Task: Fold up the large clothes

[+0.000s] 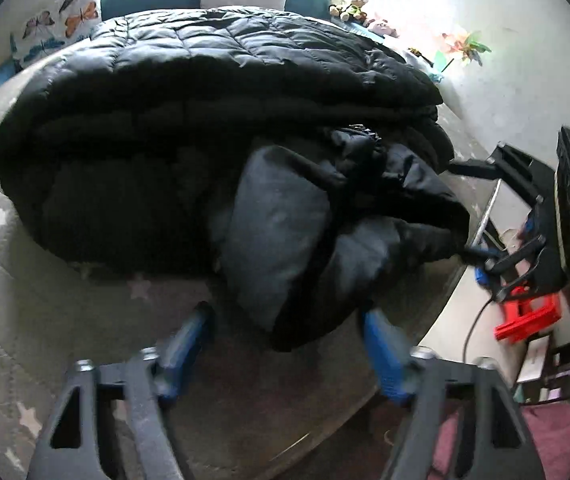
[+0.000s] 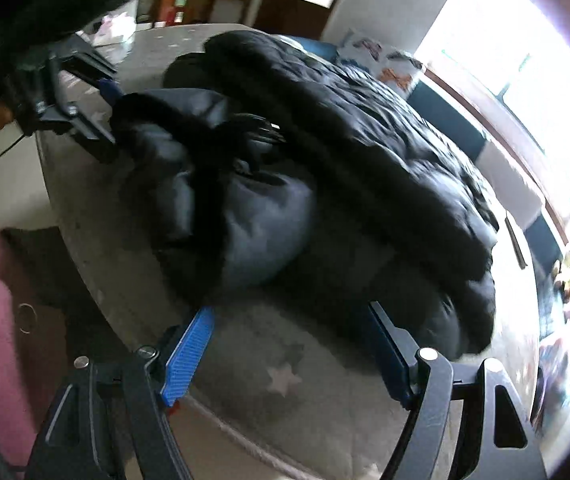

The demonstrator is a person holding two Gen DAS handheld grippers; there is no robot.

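A large black quilted puffer jacket [image 1: 221, 92] lies folded into a thick bundle on a bed covered by a grey quilted bedspread [image 1: 1, 240] printed with pale stars. The jacket's grey inner lining [image 1: 281, 220] is exposed at the near end of the bundle, where a sleeve or hood portion bulges toward the bed edge. In the left wrist view, the left gripper [image 1: 287, 320] hovers just in front of this near end with its blue-padded jaws spread wide; nothing lies between them, and the right-hand finger sits just beside the fabric's lowest fold. The right gripper [image 1: 463, 210] appears at the right side of the same view, its jaws apart, with fingertips touching or very nearly touching the jacket's edge; whether fabric is pinched there cannot be told. An orange patch on its body carries no legible writing. In the right wrist view, the right gripper [image 2: 289, 316] shows its ribbed blue pads spread wide at the near margin of the jacket [image 2: 365, 152], with only bedspread [image 2: 285, 380] visible between them; the left gripper [image 2: 105, 108] is seen at upper left against the far end of the bundle. A butterfly-print pillow [image 1: 65, 24] and several soft toys [image 1: 349, 6] rest near the head of the bed. No brand marks, labels or readable text are discernible on the jacket in either view.
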